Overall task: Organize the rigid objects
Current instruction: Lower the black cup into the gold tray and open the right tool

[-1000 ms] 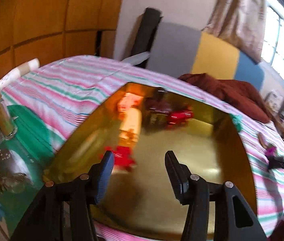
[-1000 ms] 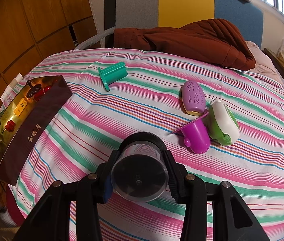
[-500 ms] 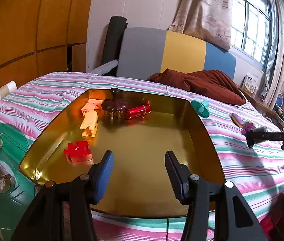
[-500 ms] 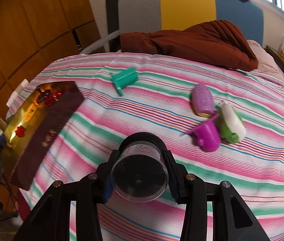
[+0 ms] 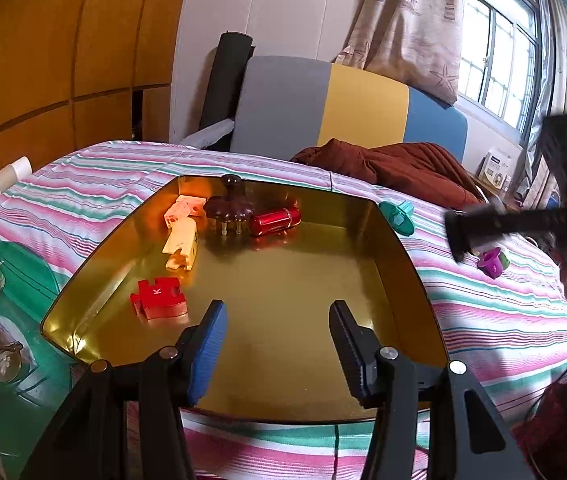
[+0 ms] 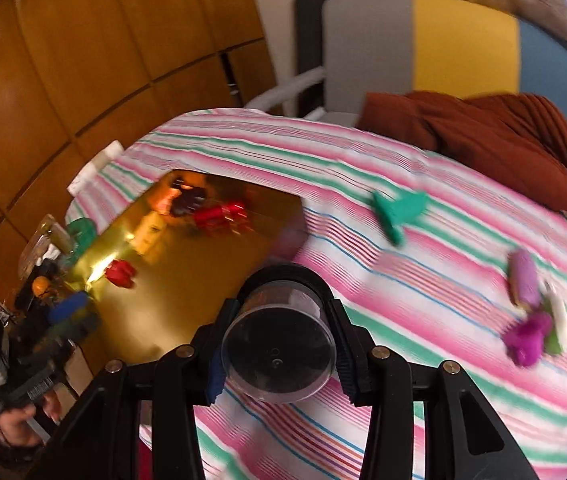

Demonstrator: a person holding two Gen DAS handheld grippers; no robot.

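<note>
Clear cup (image 6: 279,346) base twd cam.

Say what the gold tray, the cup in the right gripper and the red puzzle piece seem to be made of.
Gold tray: probably metal, polished; it mirrors the objects inside. Cup in the right gripper: clear hard plastic; stripes show through its wall. Red puzzle piece: likely moulded plastic, glossy, thick with crisp edges.

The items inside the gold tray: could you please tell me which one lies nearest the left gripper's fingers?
The red puzzle-shaped piece, lying alone near the front left of the gold tray; the cream blocks, brown knobbed piece and red cylinder cluster toward its far wall.
</note>
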